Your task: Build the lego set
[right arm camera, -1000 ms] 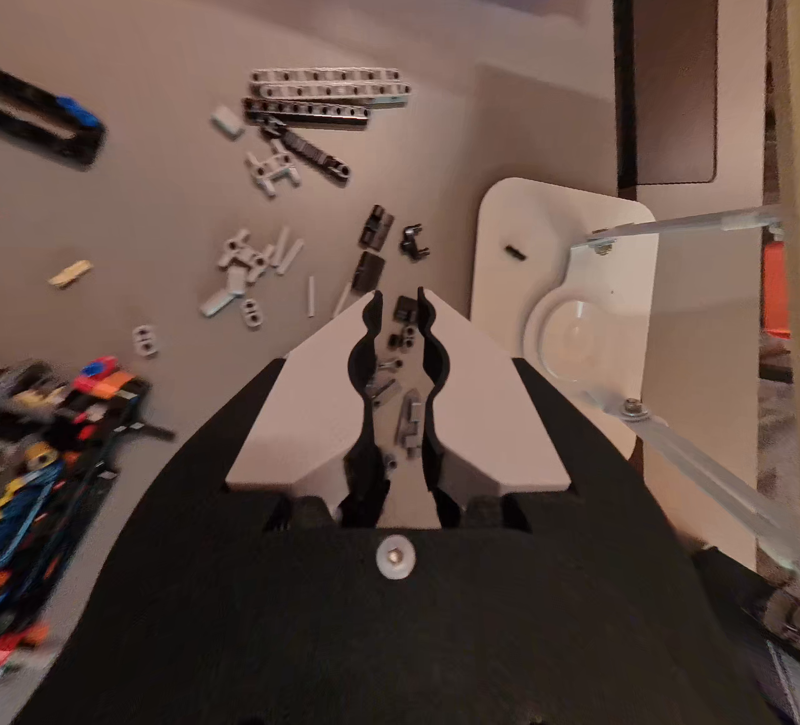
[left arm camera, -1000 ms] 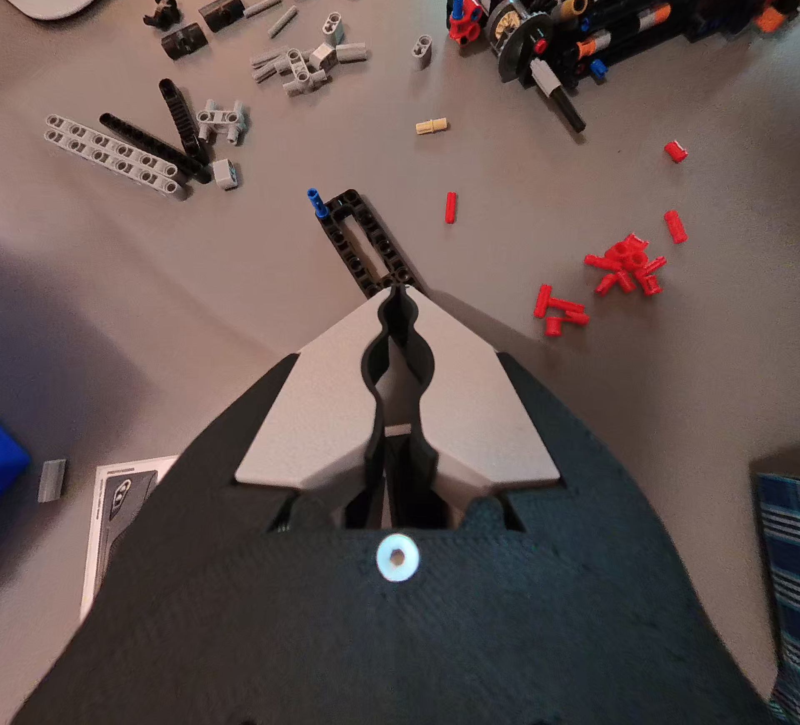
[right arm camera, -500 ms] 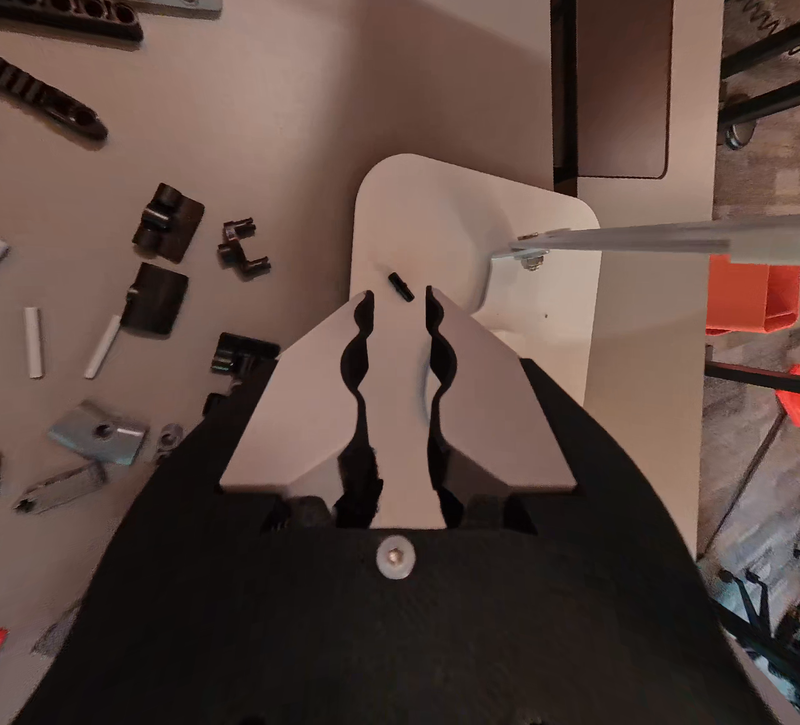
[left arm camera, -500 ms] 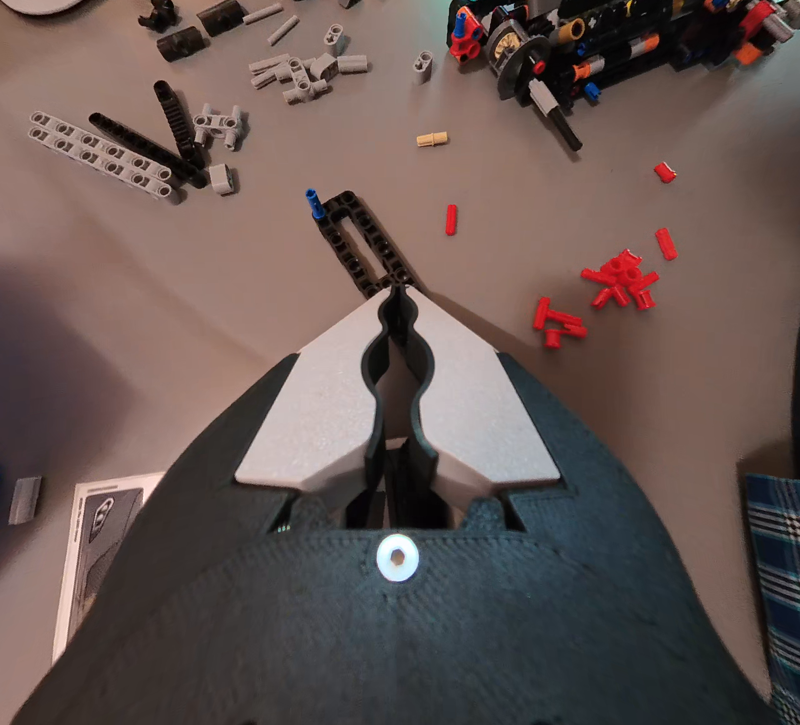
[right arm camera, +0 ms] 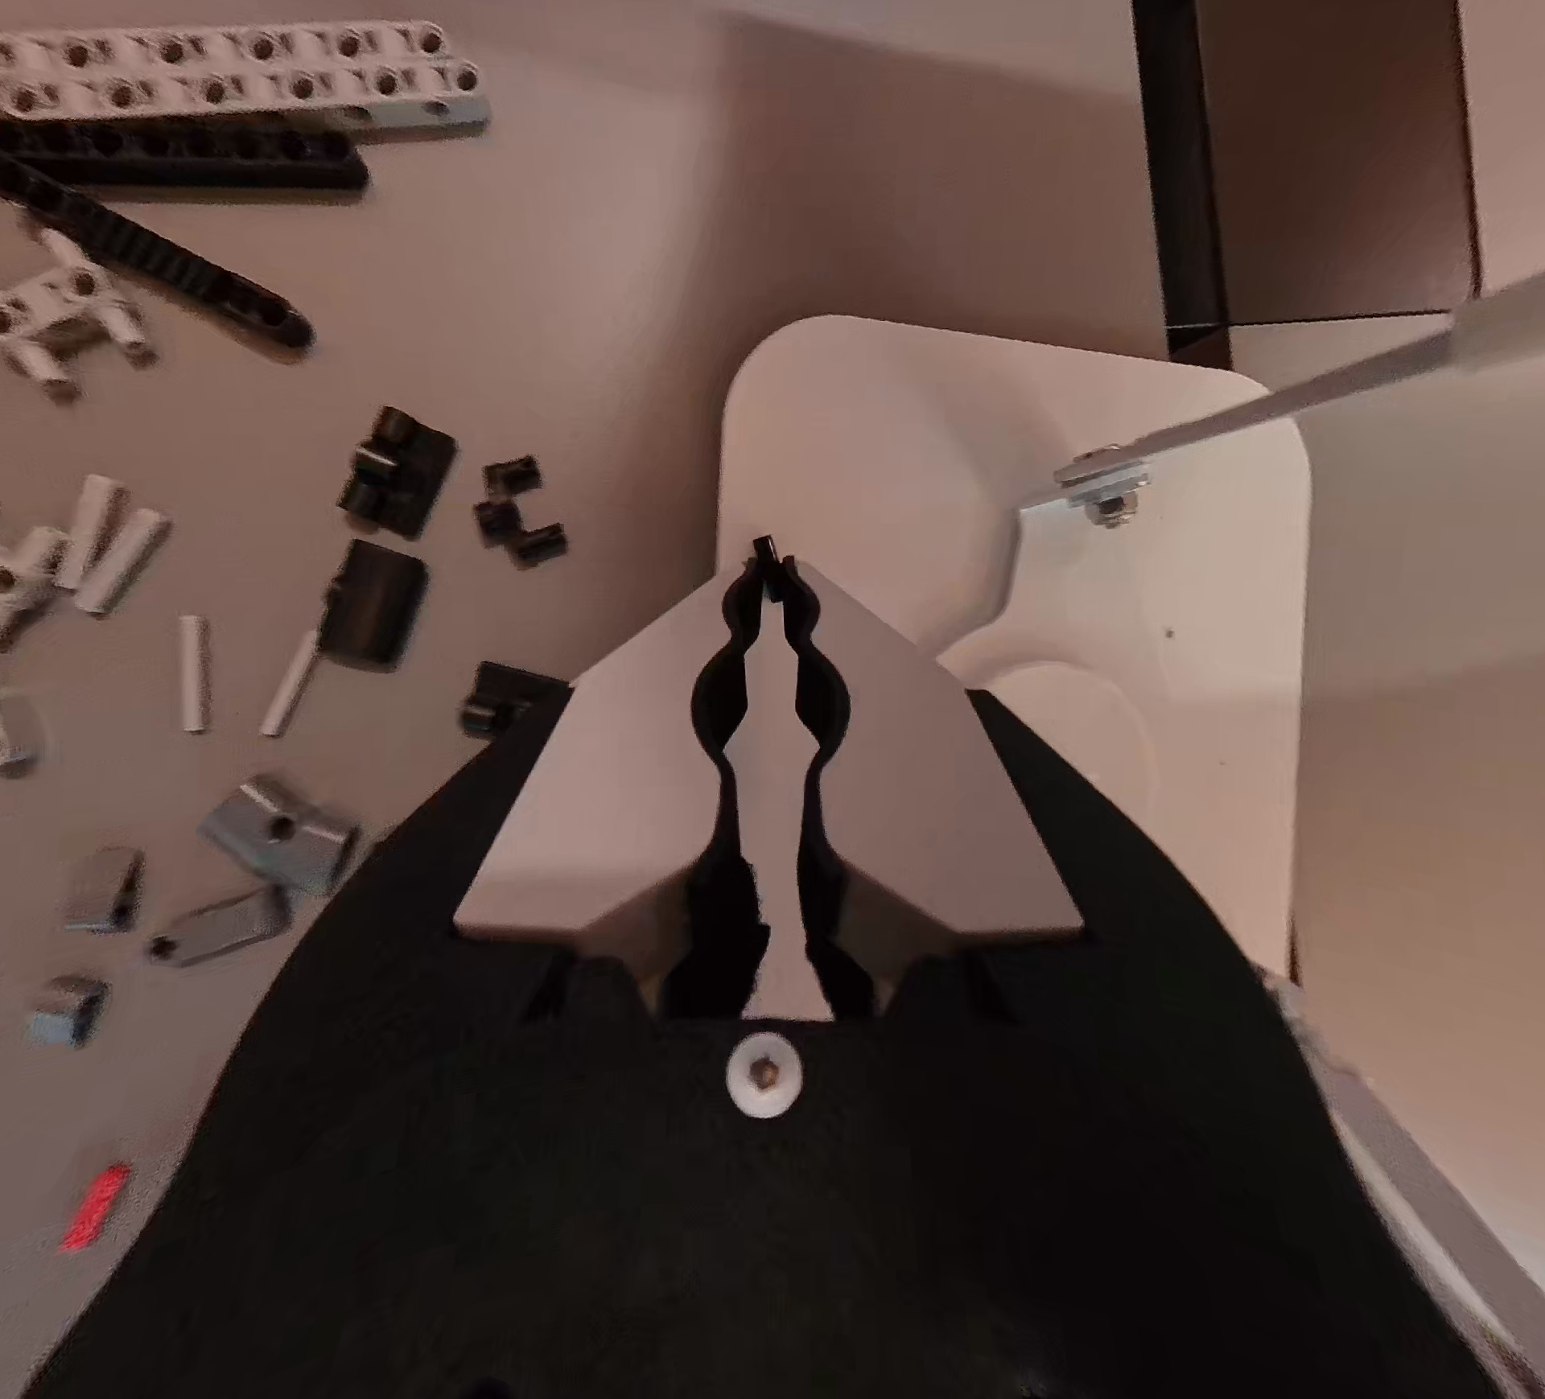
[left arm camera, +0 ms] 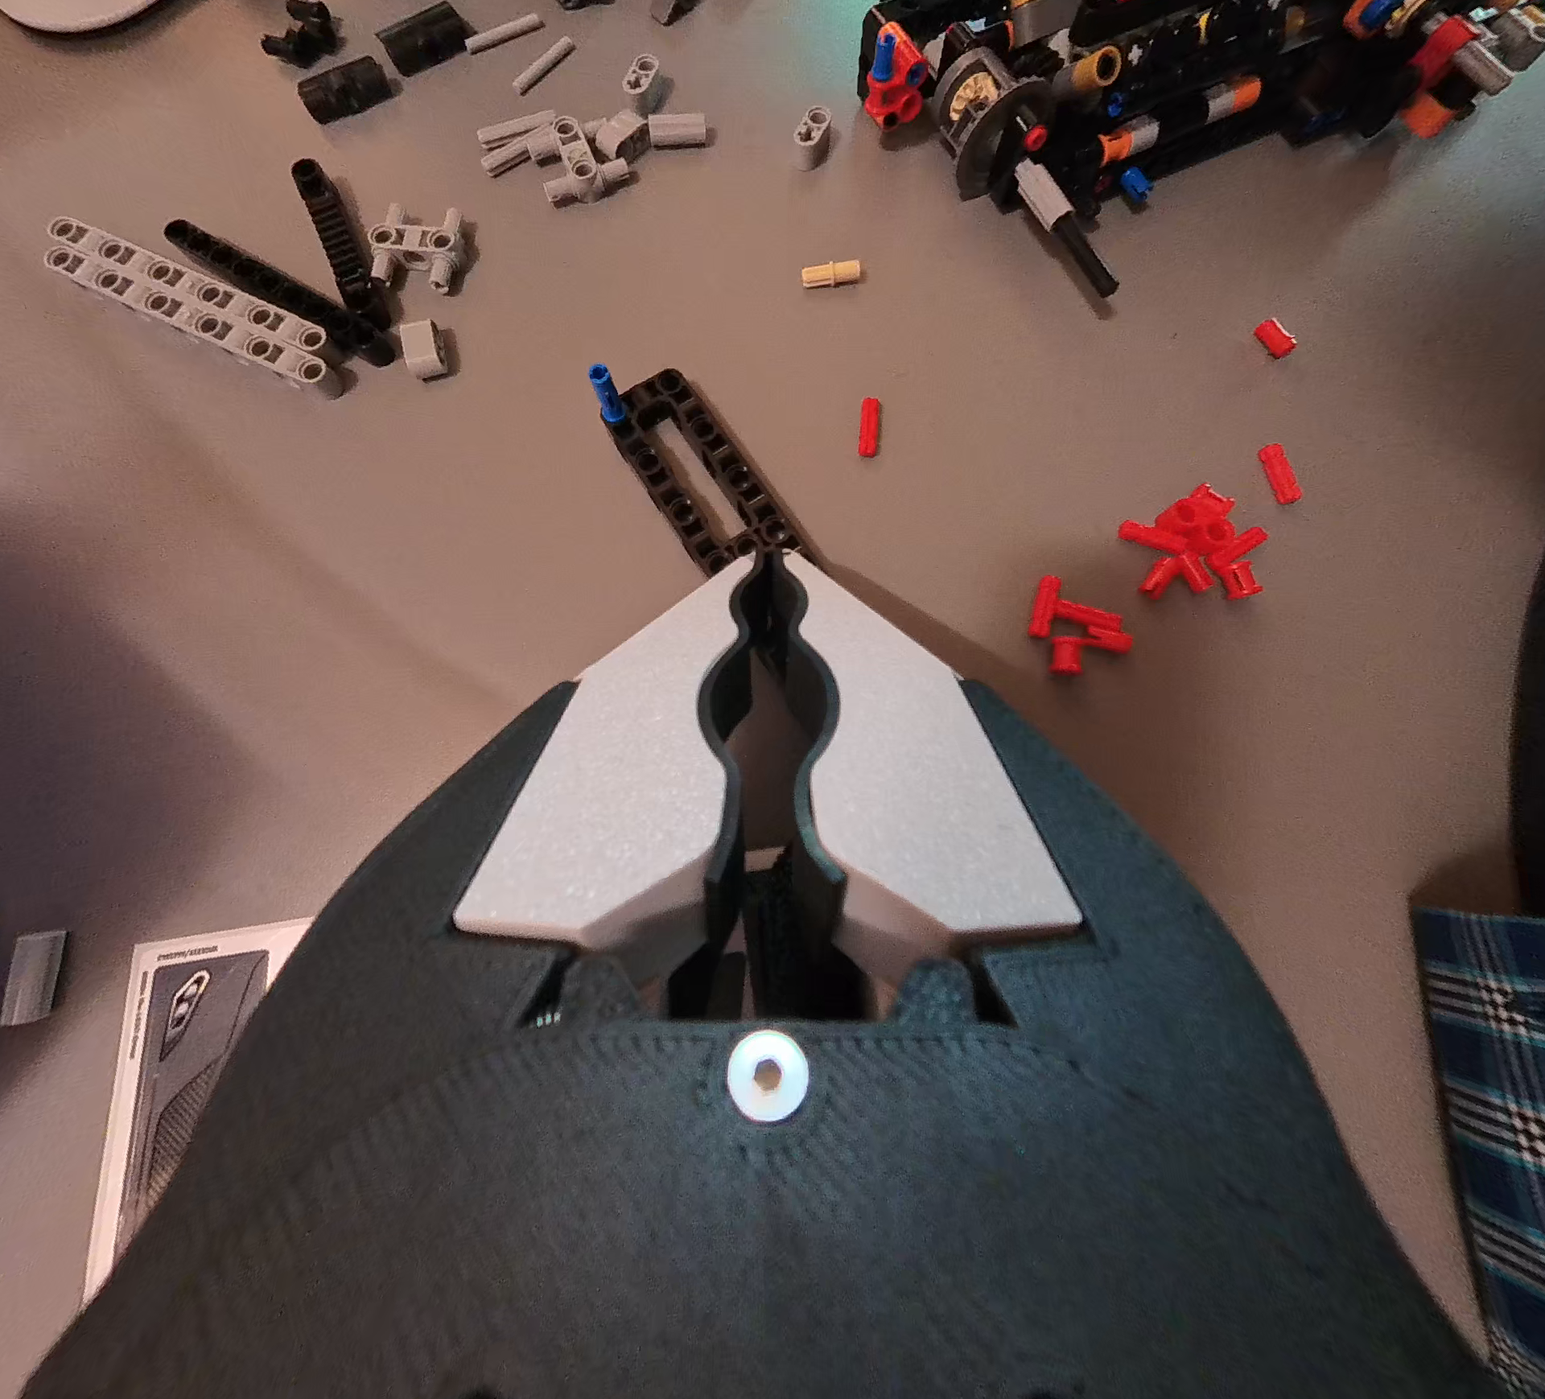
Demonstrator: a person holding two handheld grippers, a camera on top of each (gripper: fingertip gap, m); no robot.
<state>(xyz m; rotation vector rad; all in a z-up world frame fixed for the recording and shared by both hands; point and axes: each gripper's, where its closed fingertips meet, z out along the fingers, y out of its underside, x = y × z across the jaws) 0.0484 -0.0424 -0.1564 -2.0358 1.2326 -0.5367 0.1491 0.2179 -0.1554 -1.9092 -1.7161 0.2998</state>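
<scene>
My left gripper [left arm camera: 767,565] is shut on the near end of a black rectangular Technic frame [left arm camera: 698,469], which has a blue pin [left arm camera: 604,392] standing at its far corner. The half-built black, orange and red vehicle [left arm camera: 1212,13] lies at the far right. My right gripper [right arm camera: 771,571] is shut on a small black pin [right arm camera: 766,555] over the white stand base [right arm camera: 961,456]. The pin's tip sticks out past the fingertips.
Loose red pins [left arm camera: 1191,540] lie right of the frame, with a tan pin [left arm camera: 830,274] beyond it. Grey and black beams [left arm camera: 209,289] and small grey connectors [left arm camera: 585,143] lie at far left. A booklet [left arm camera: 180,1041] is near left. A metal arm [right arm camera: 1287,398] crosses above the base. Tip to tip, the grippers are about 30 cm apart.
My right gripper swung right from the loose parts to the white base, then closed on the small black pin that lay there. My left gripper kept hold of the frame, nearly still.
</scene>
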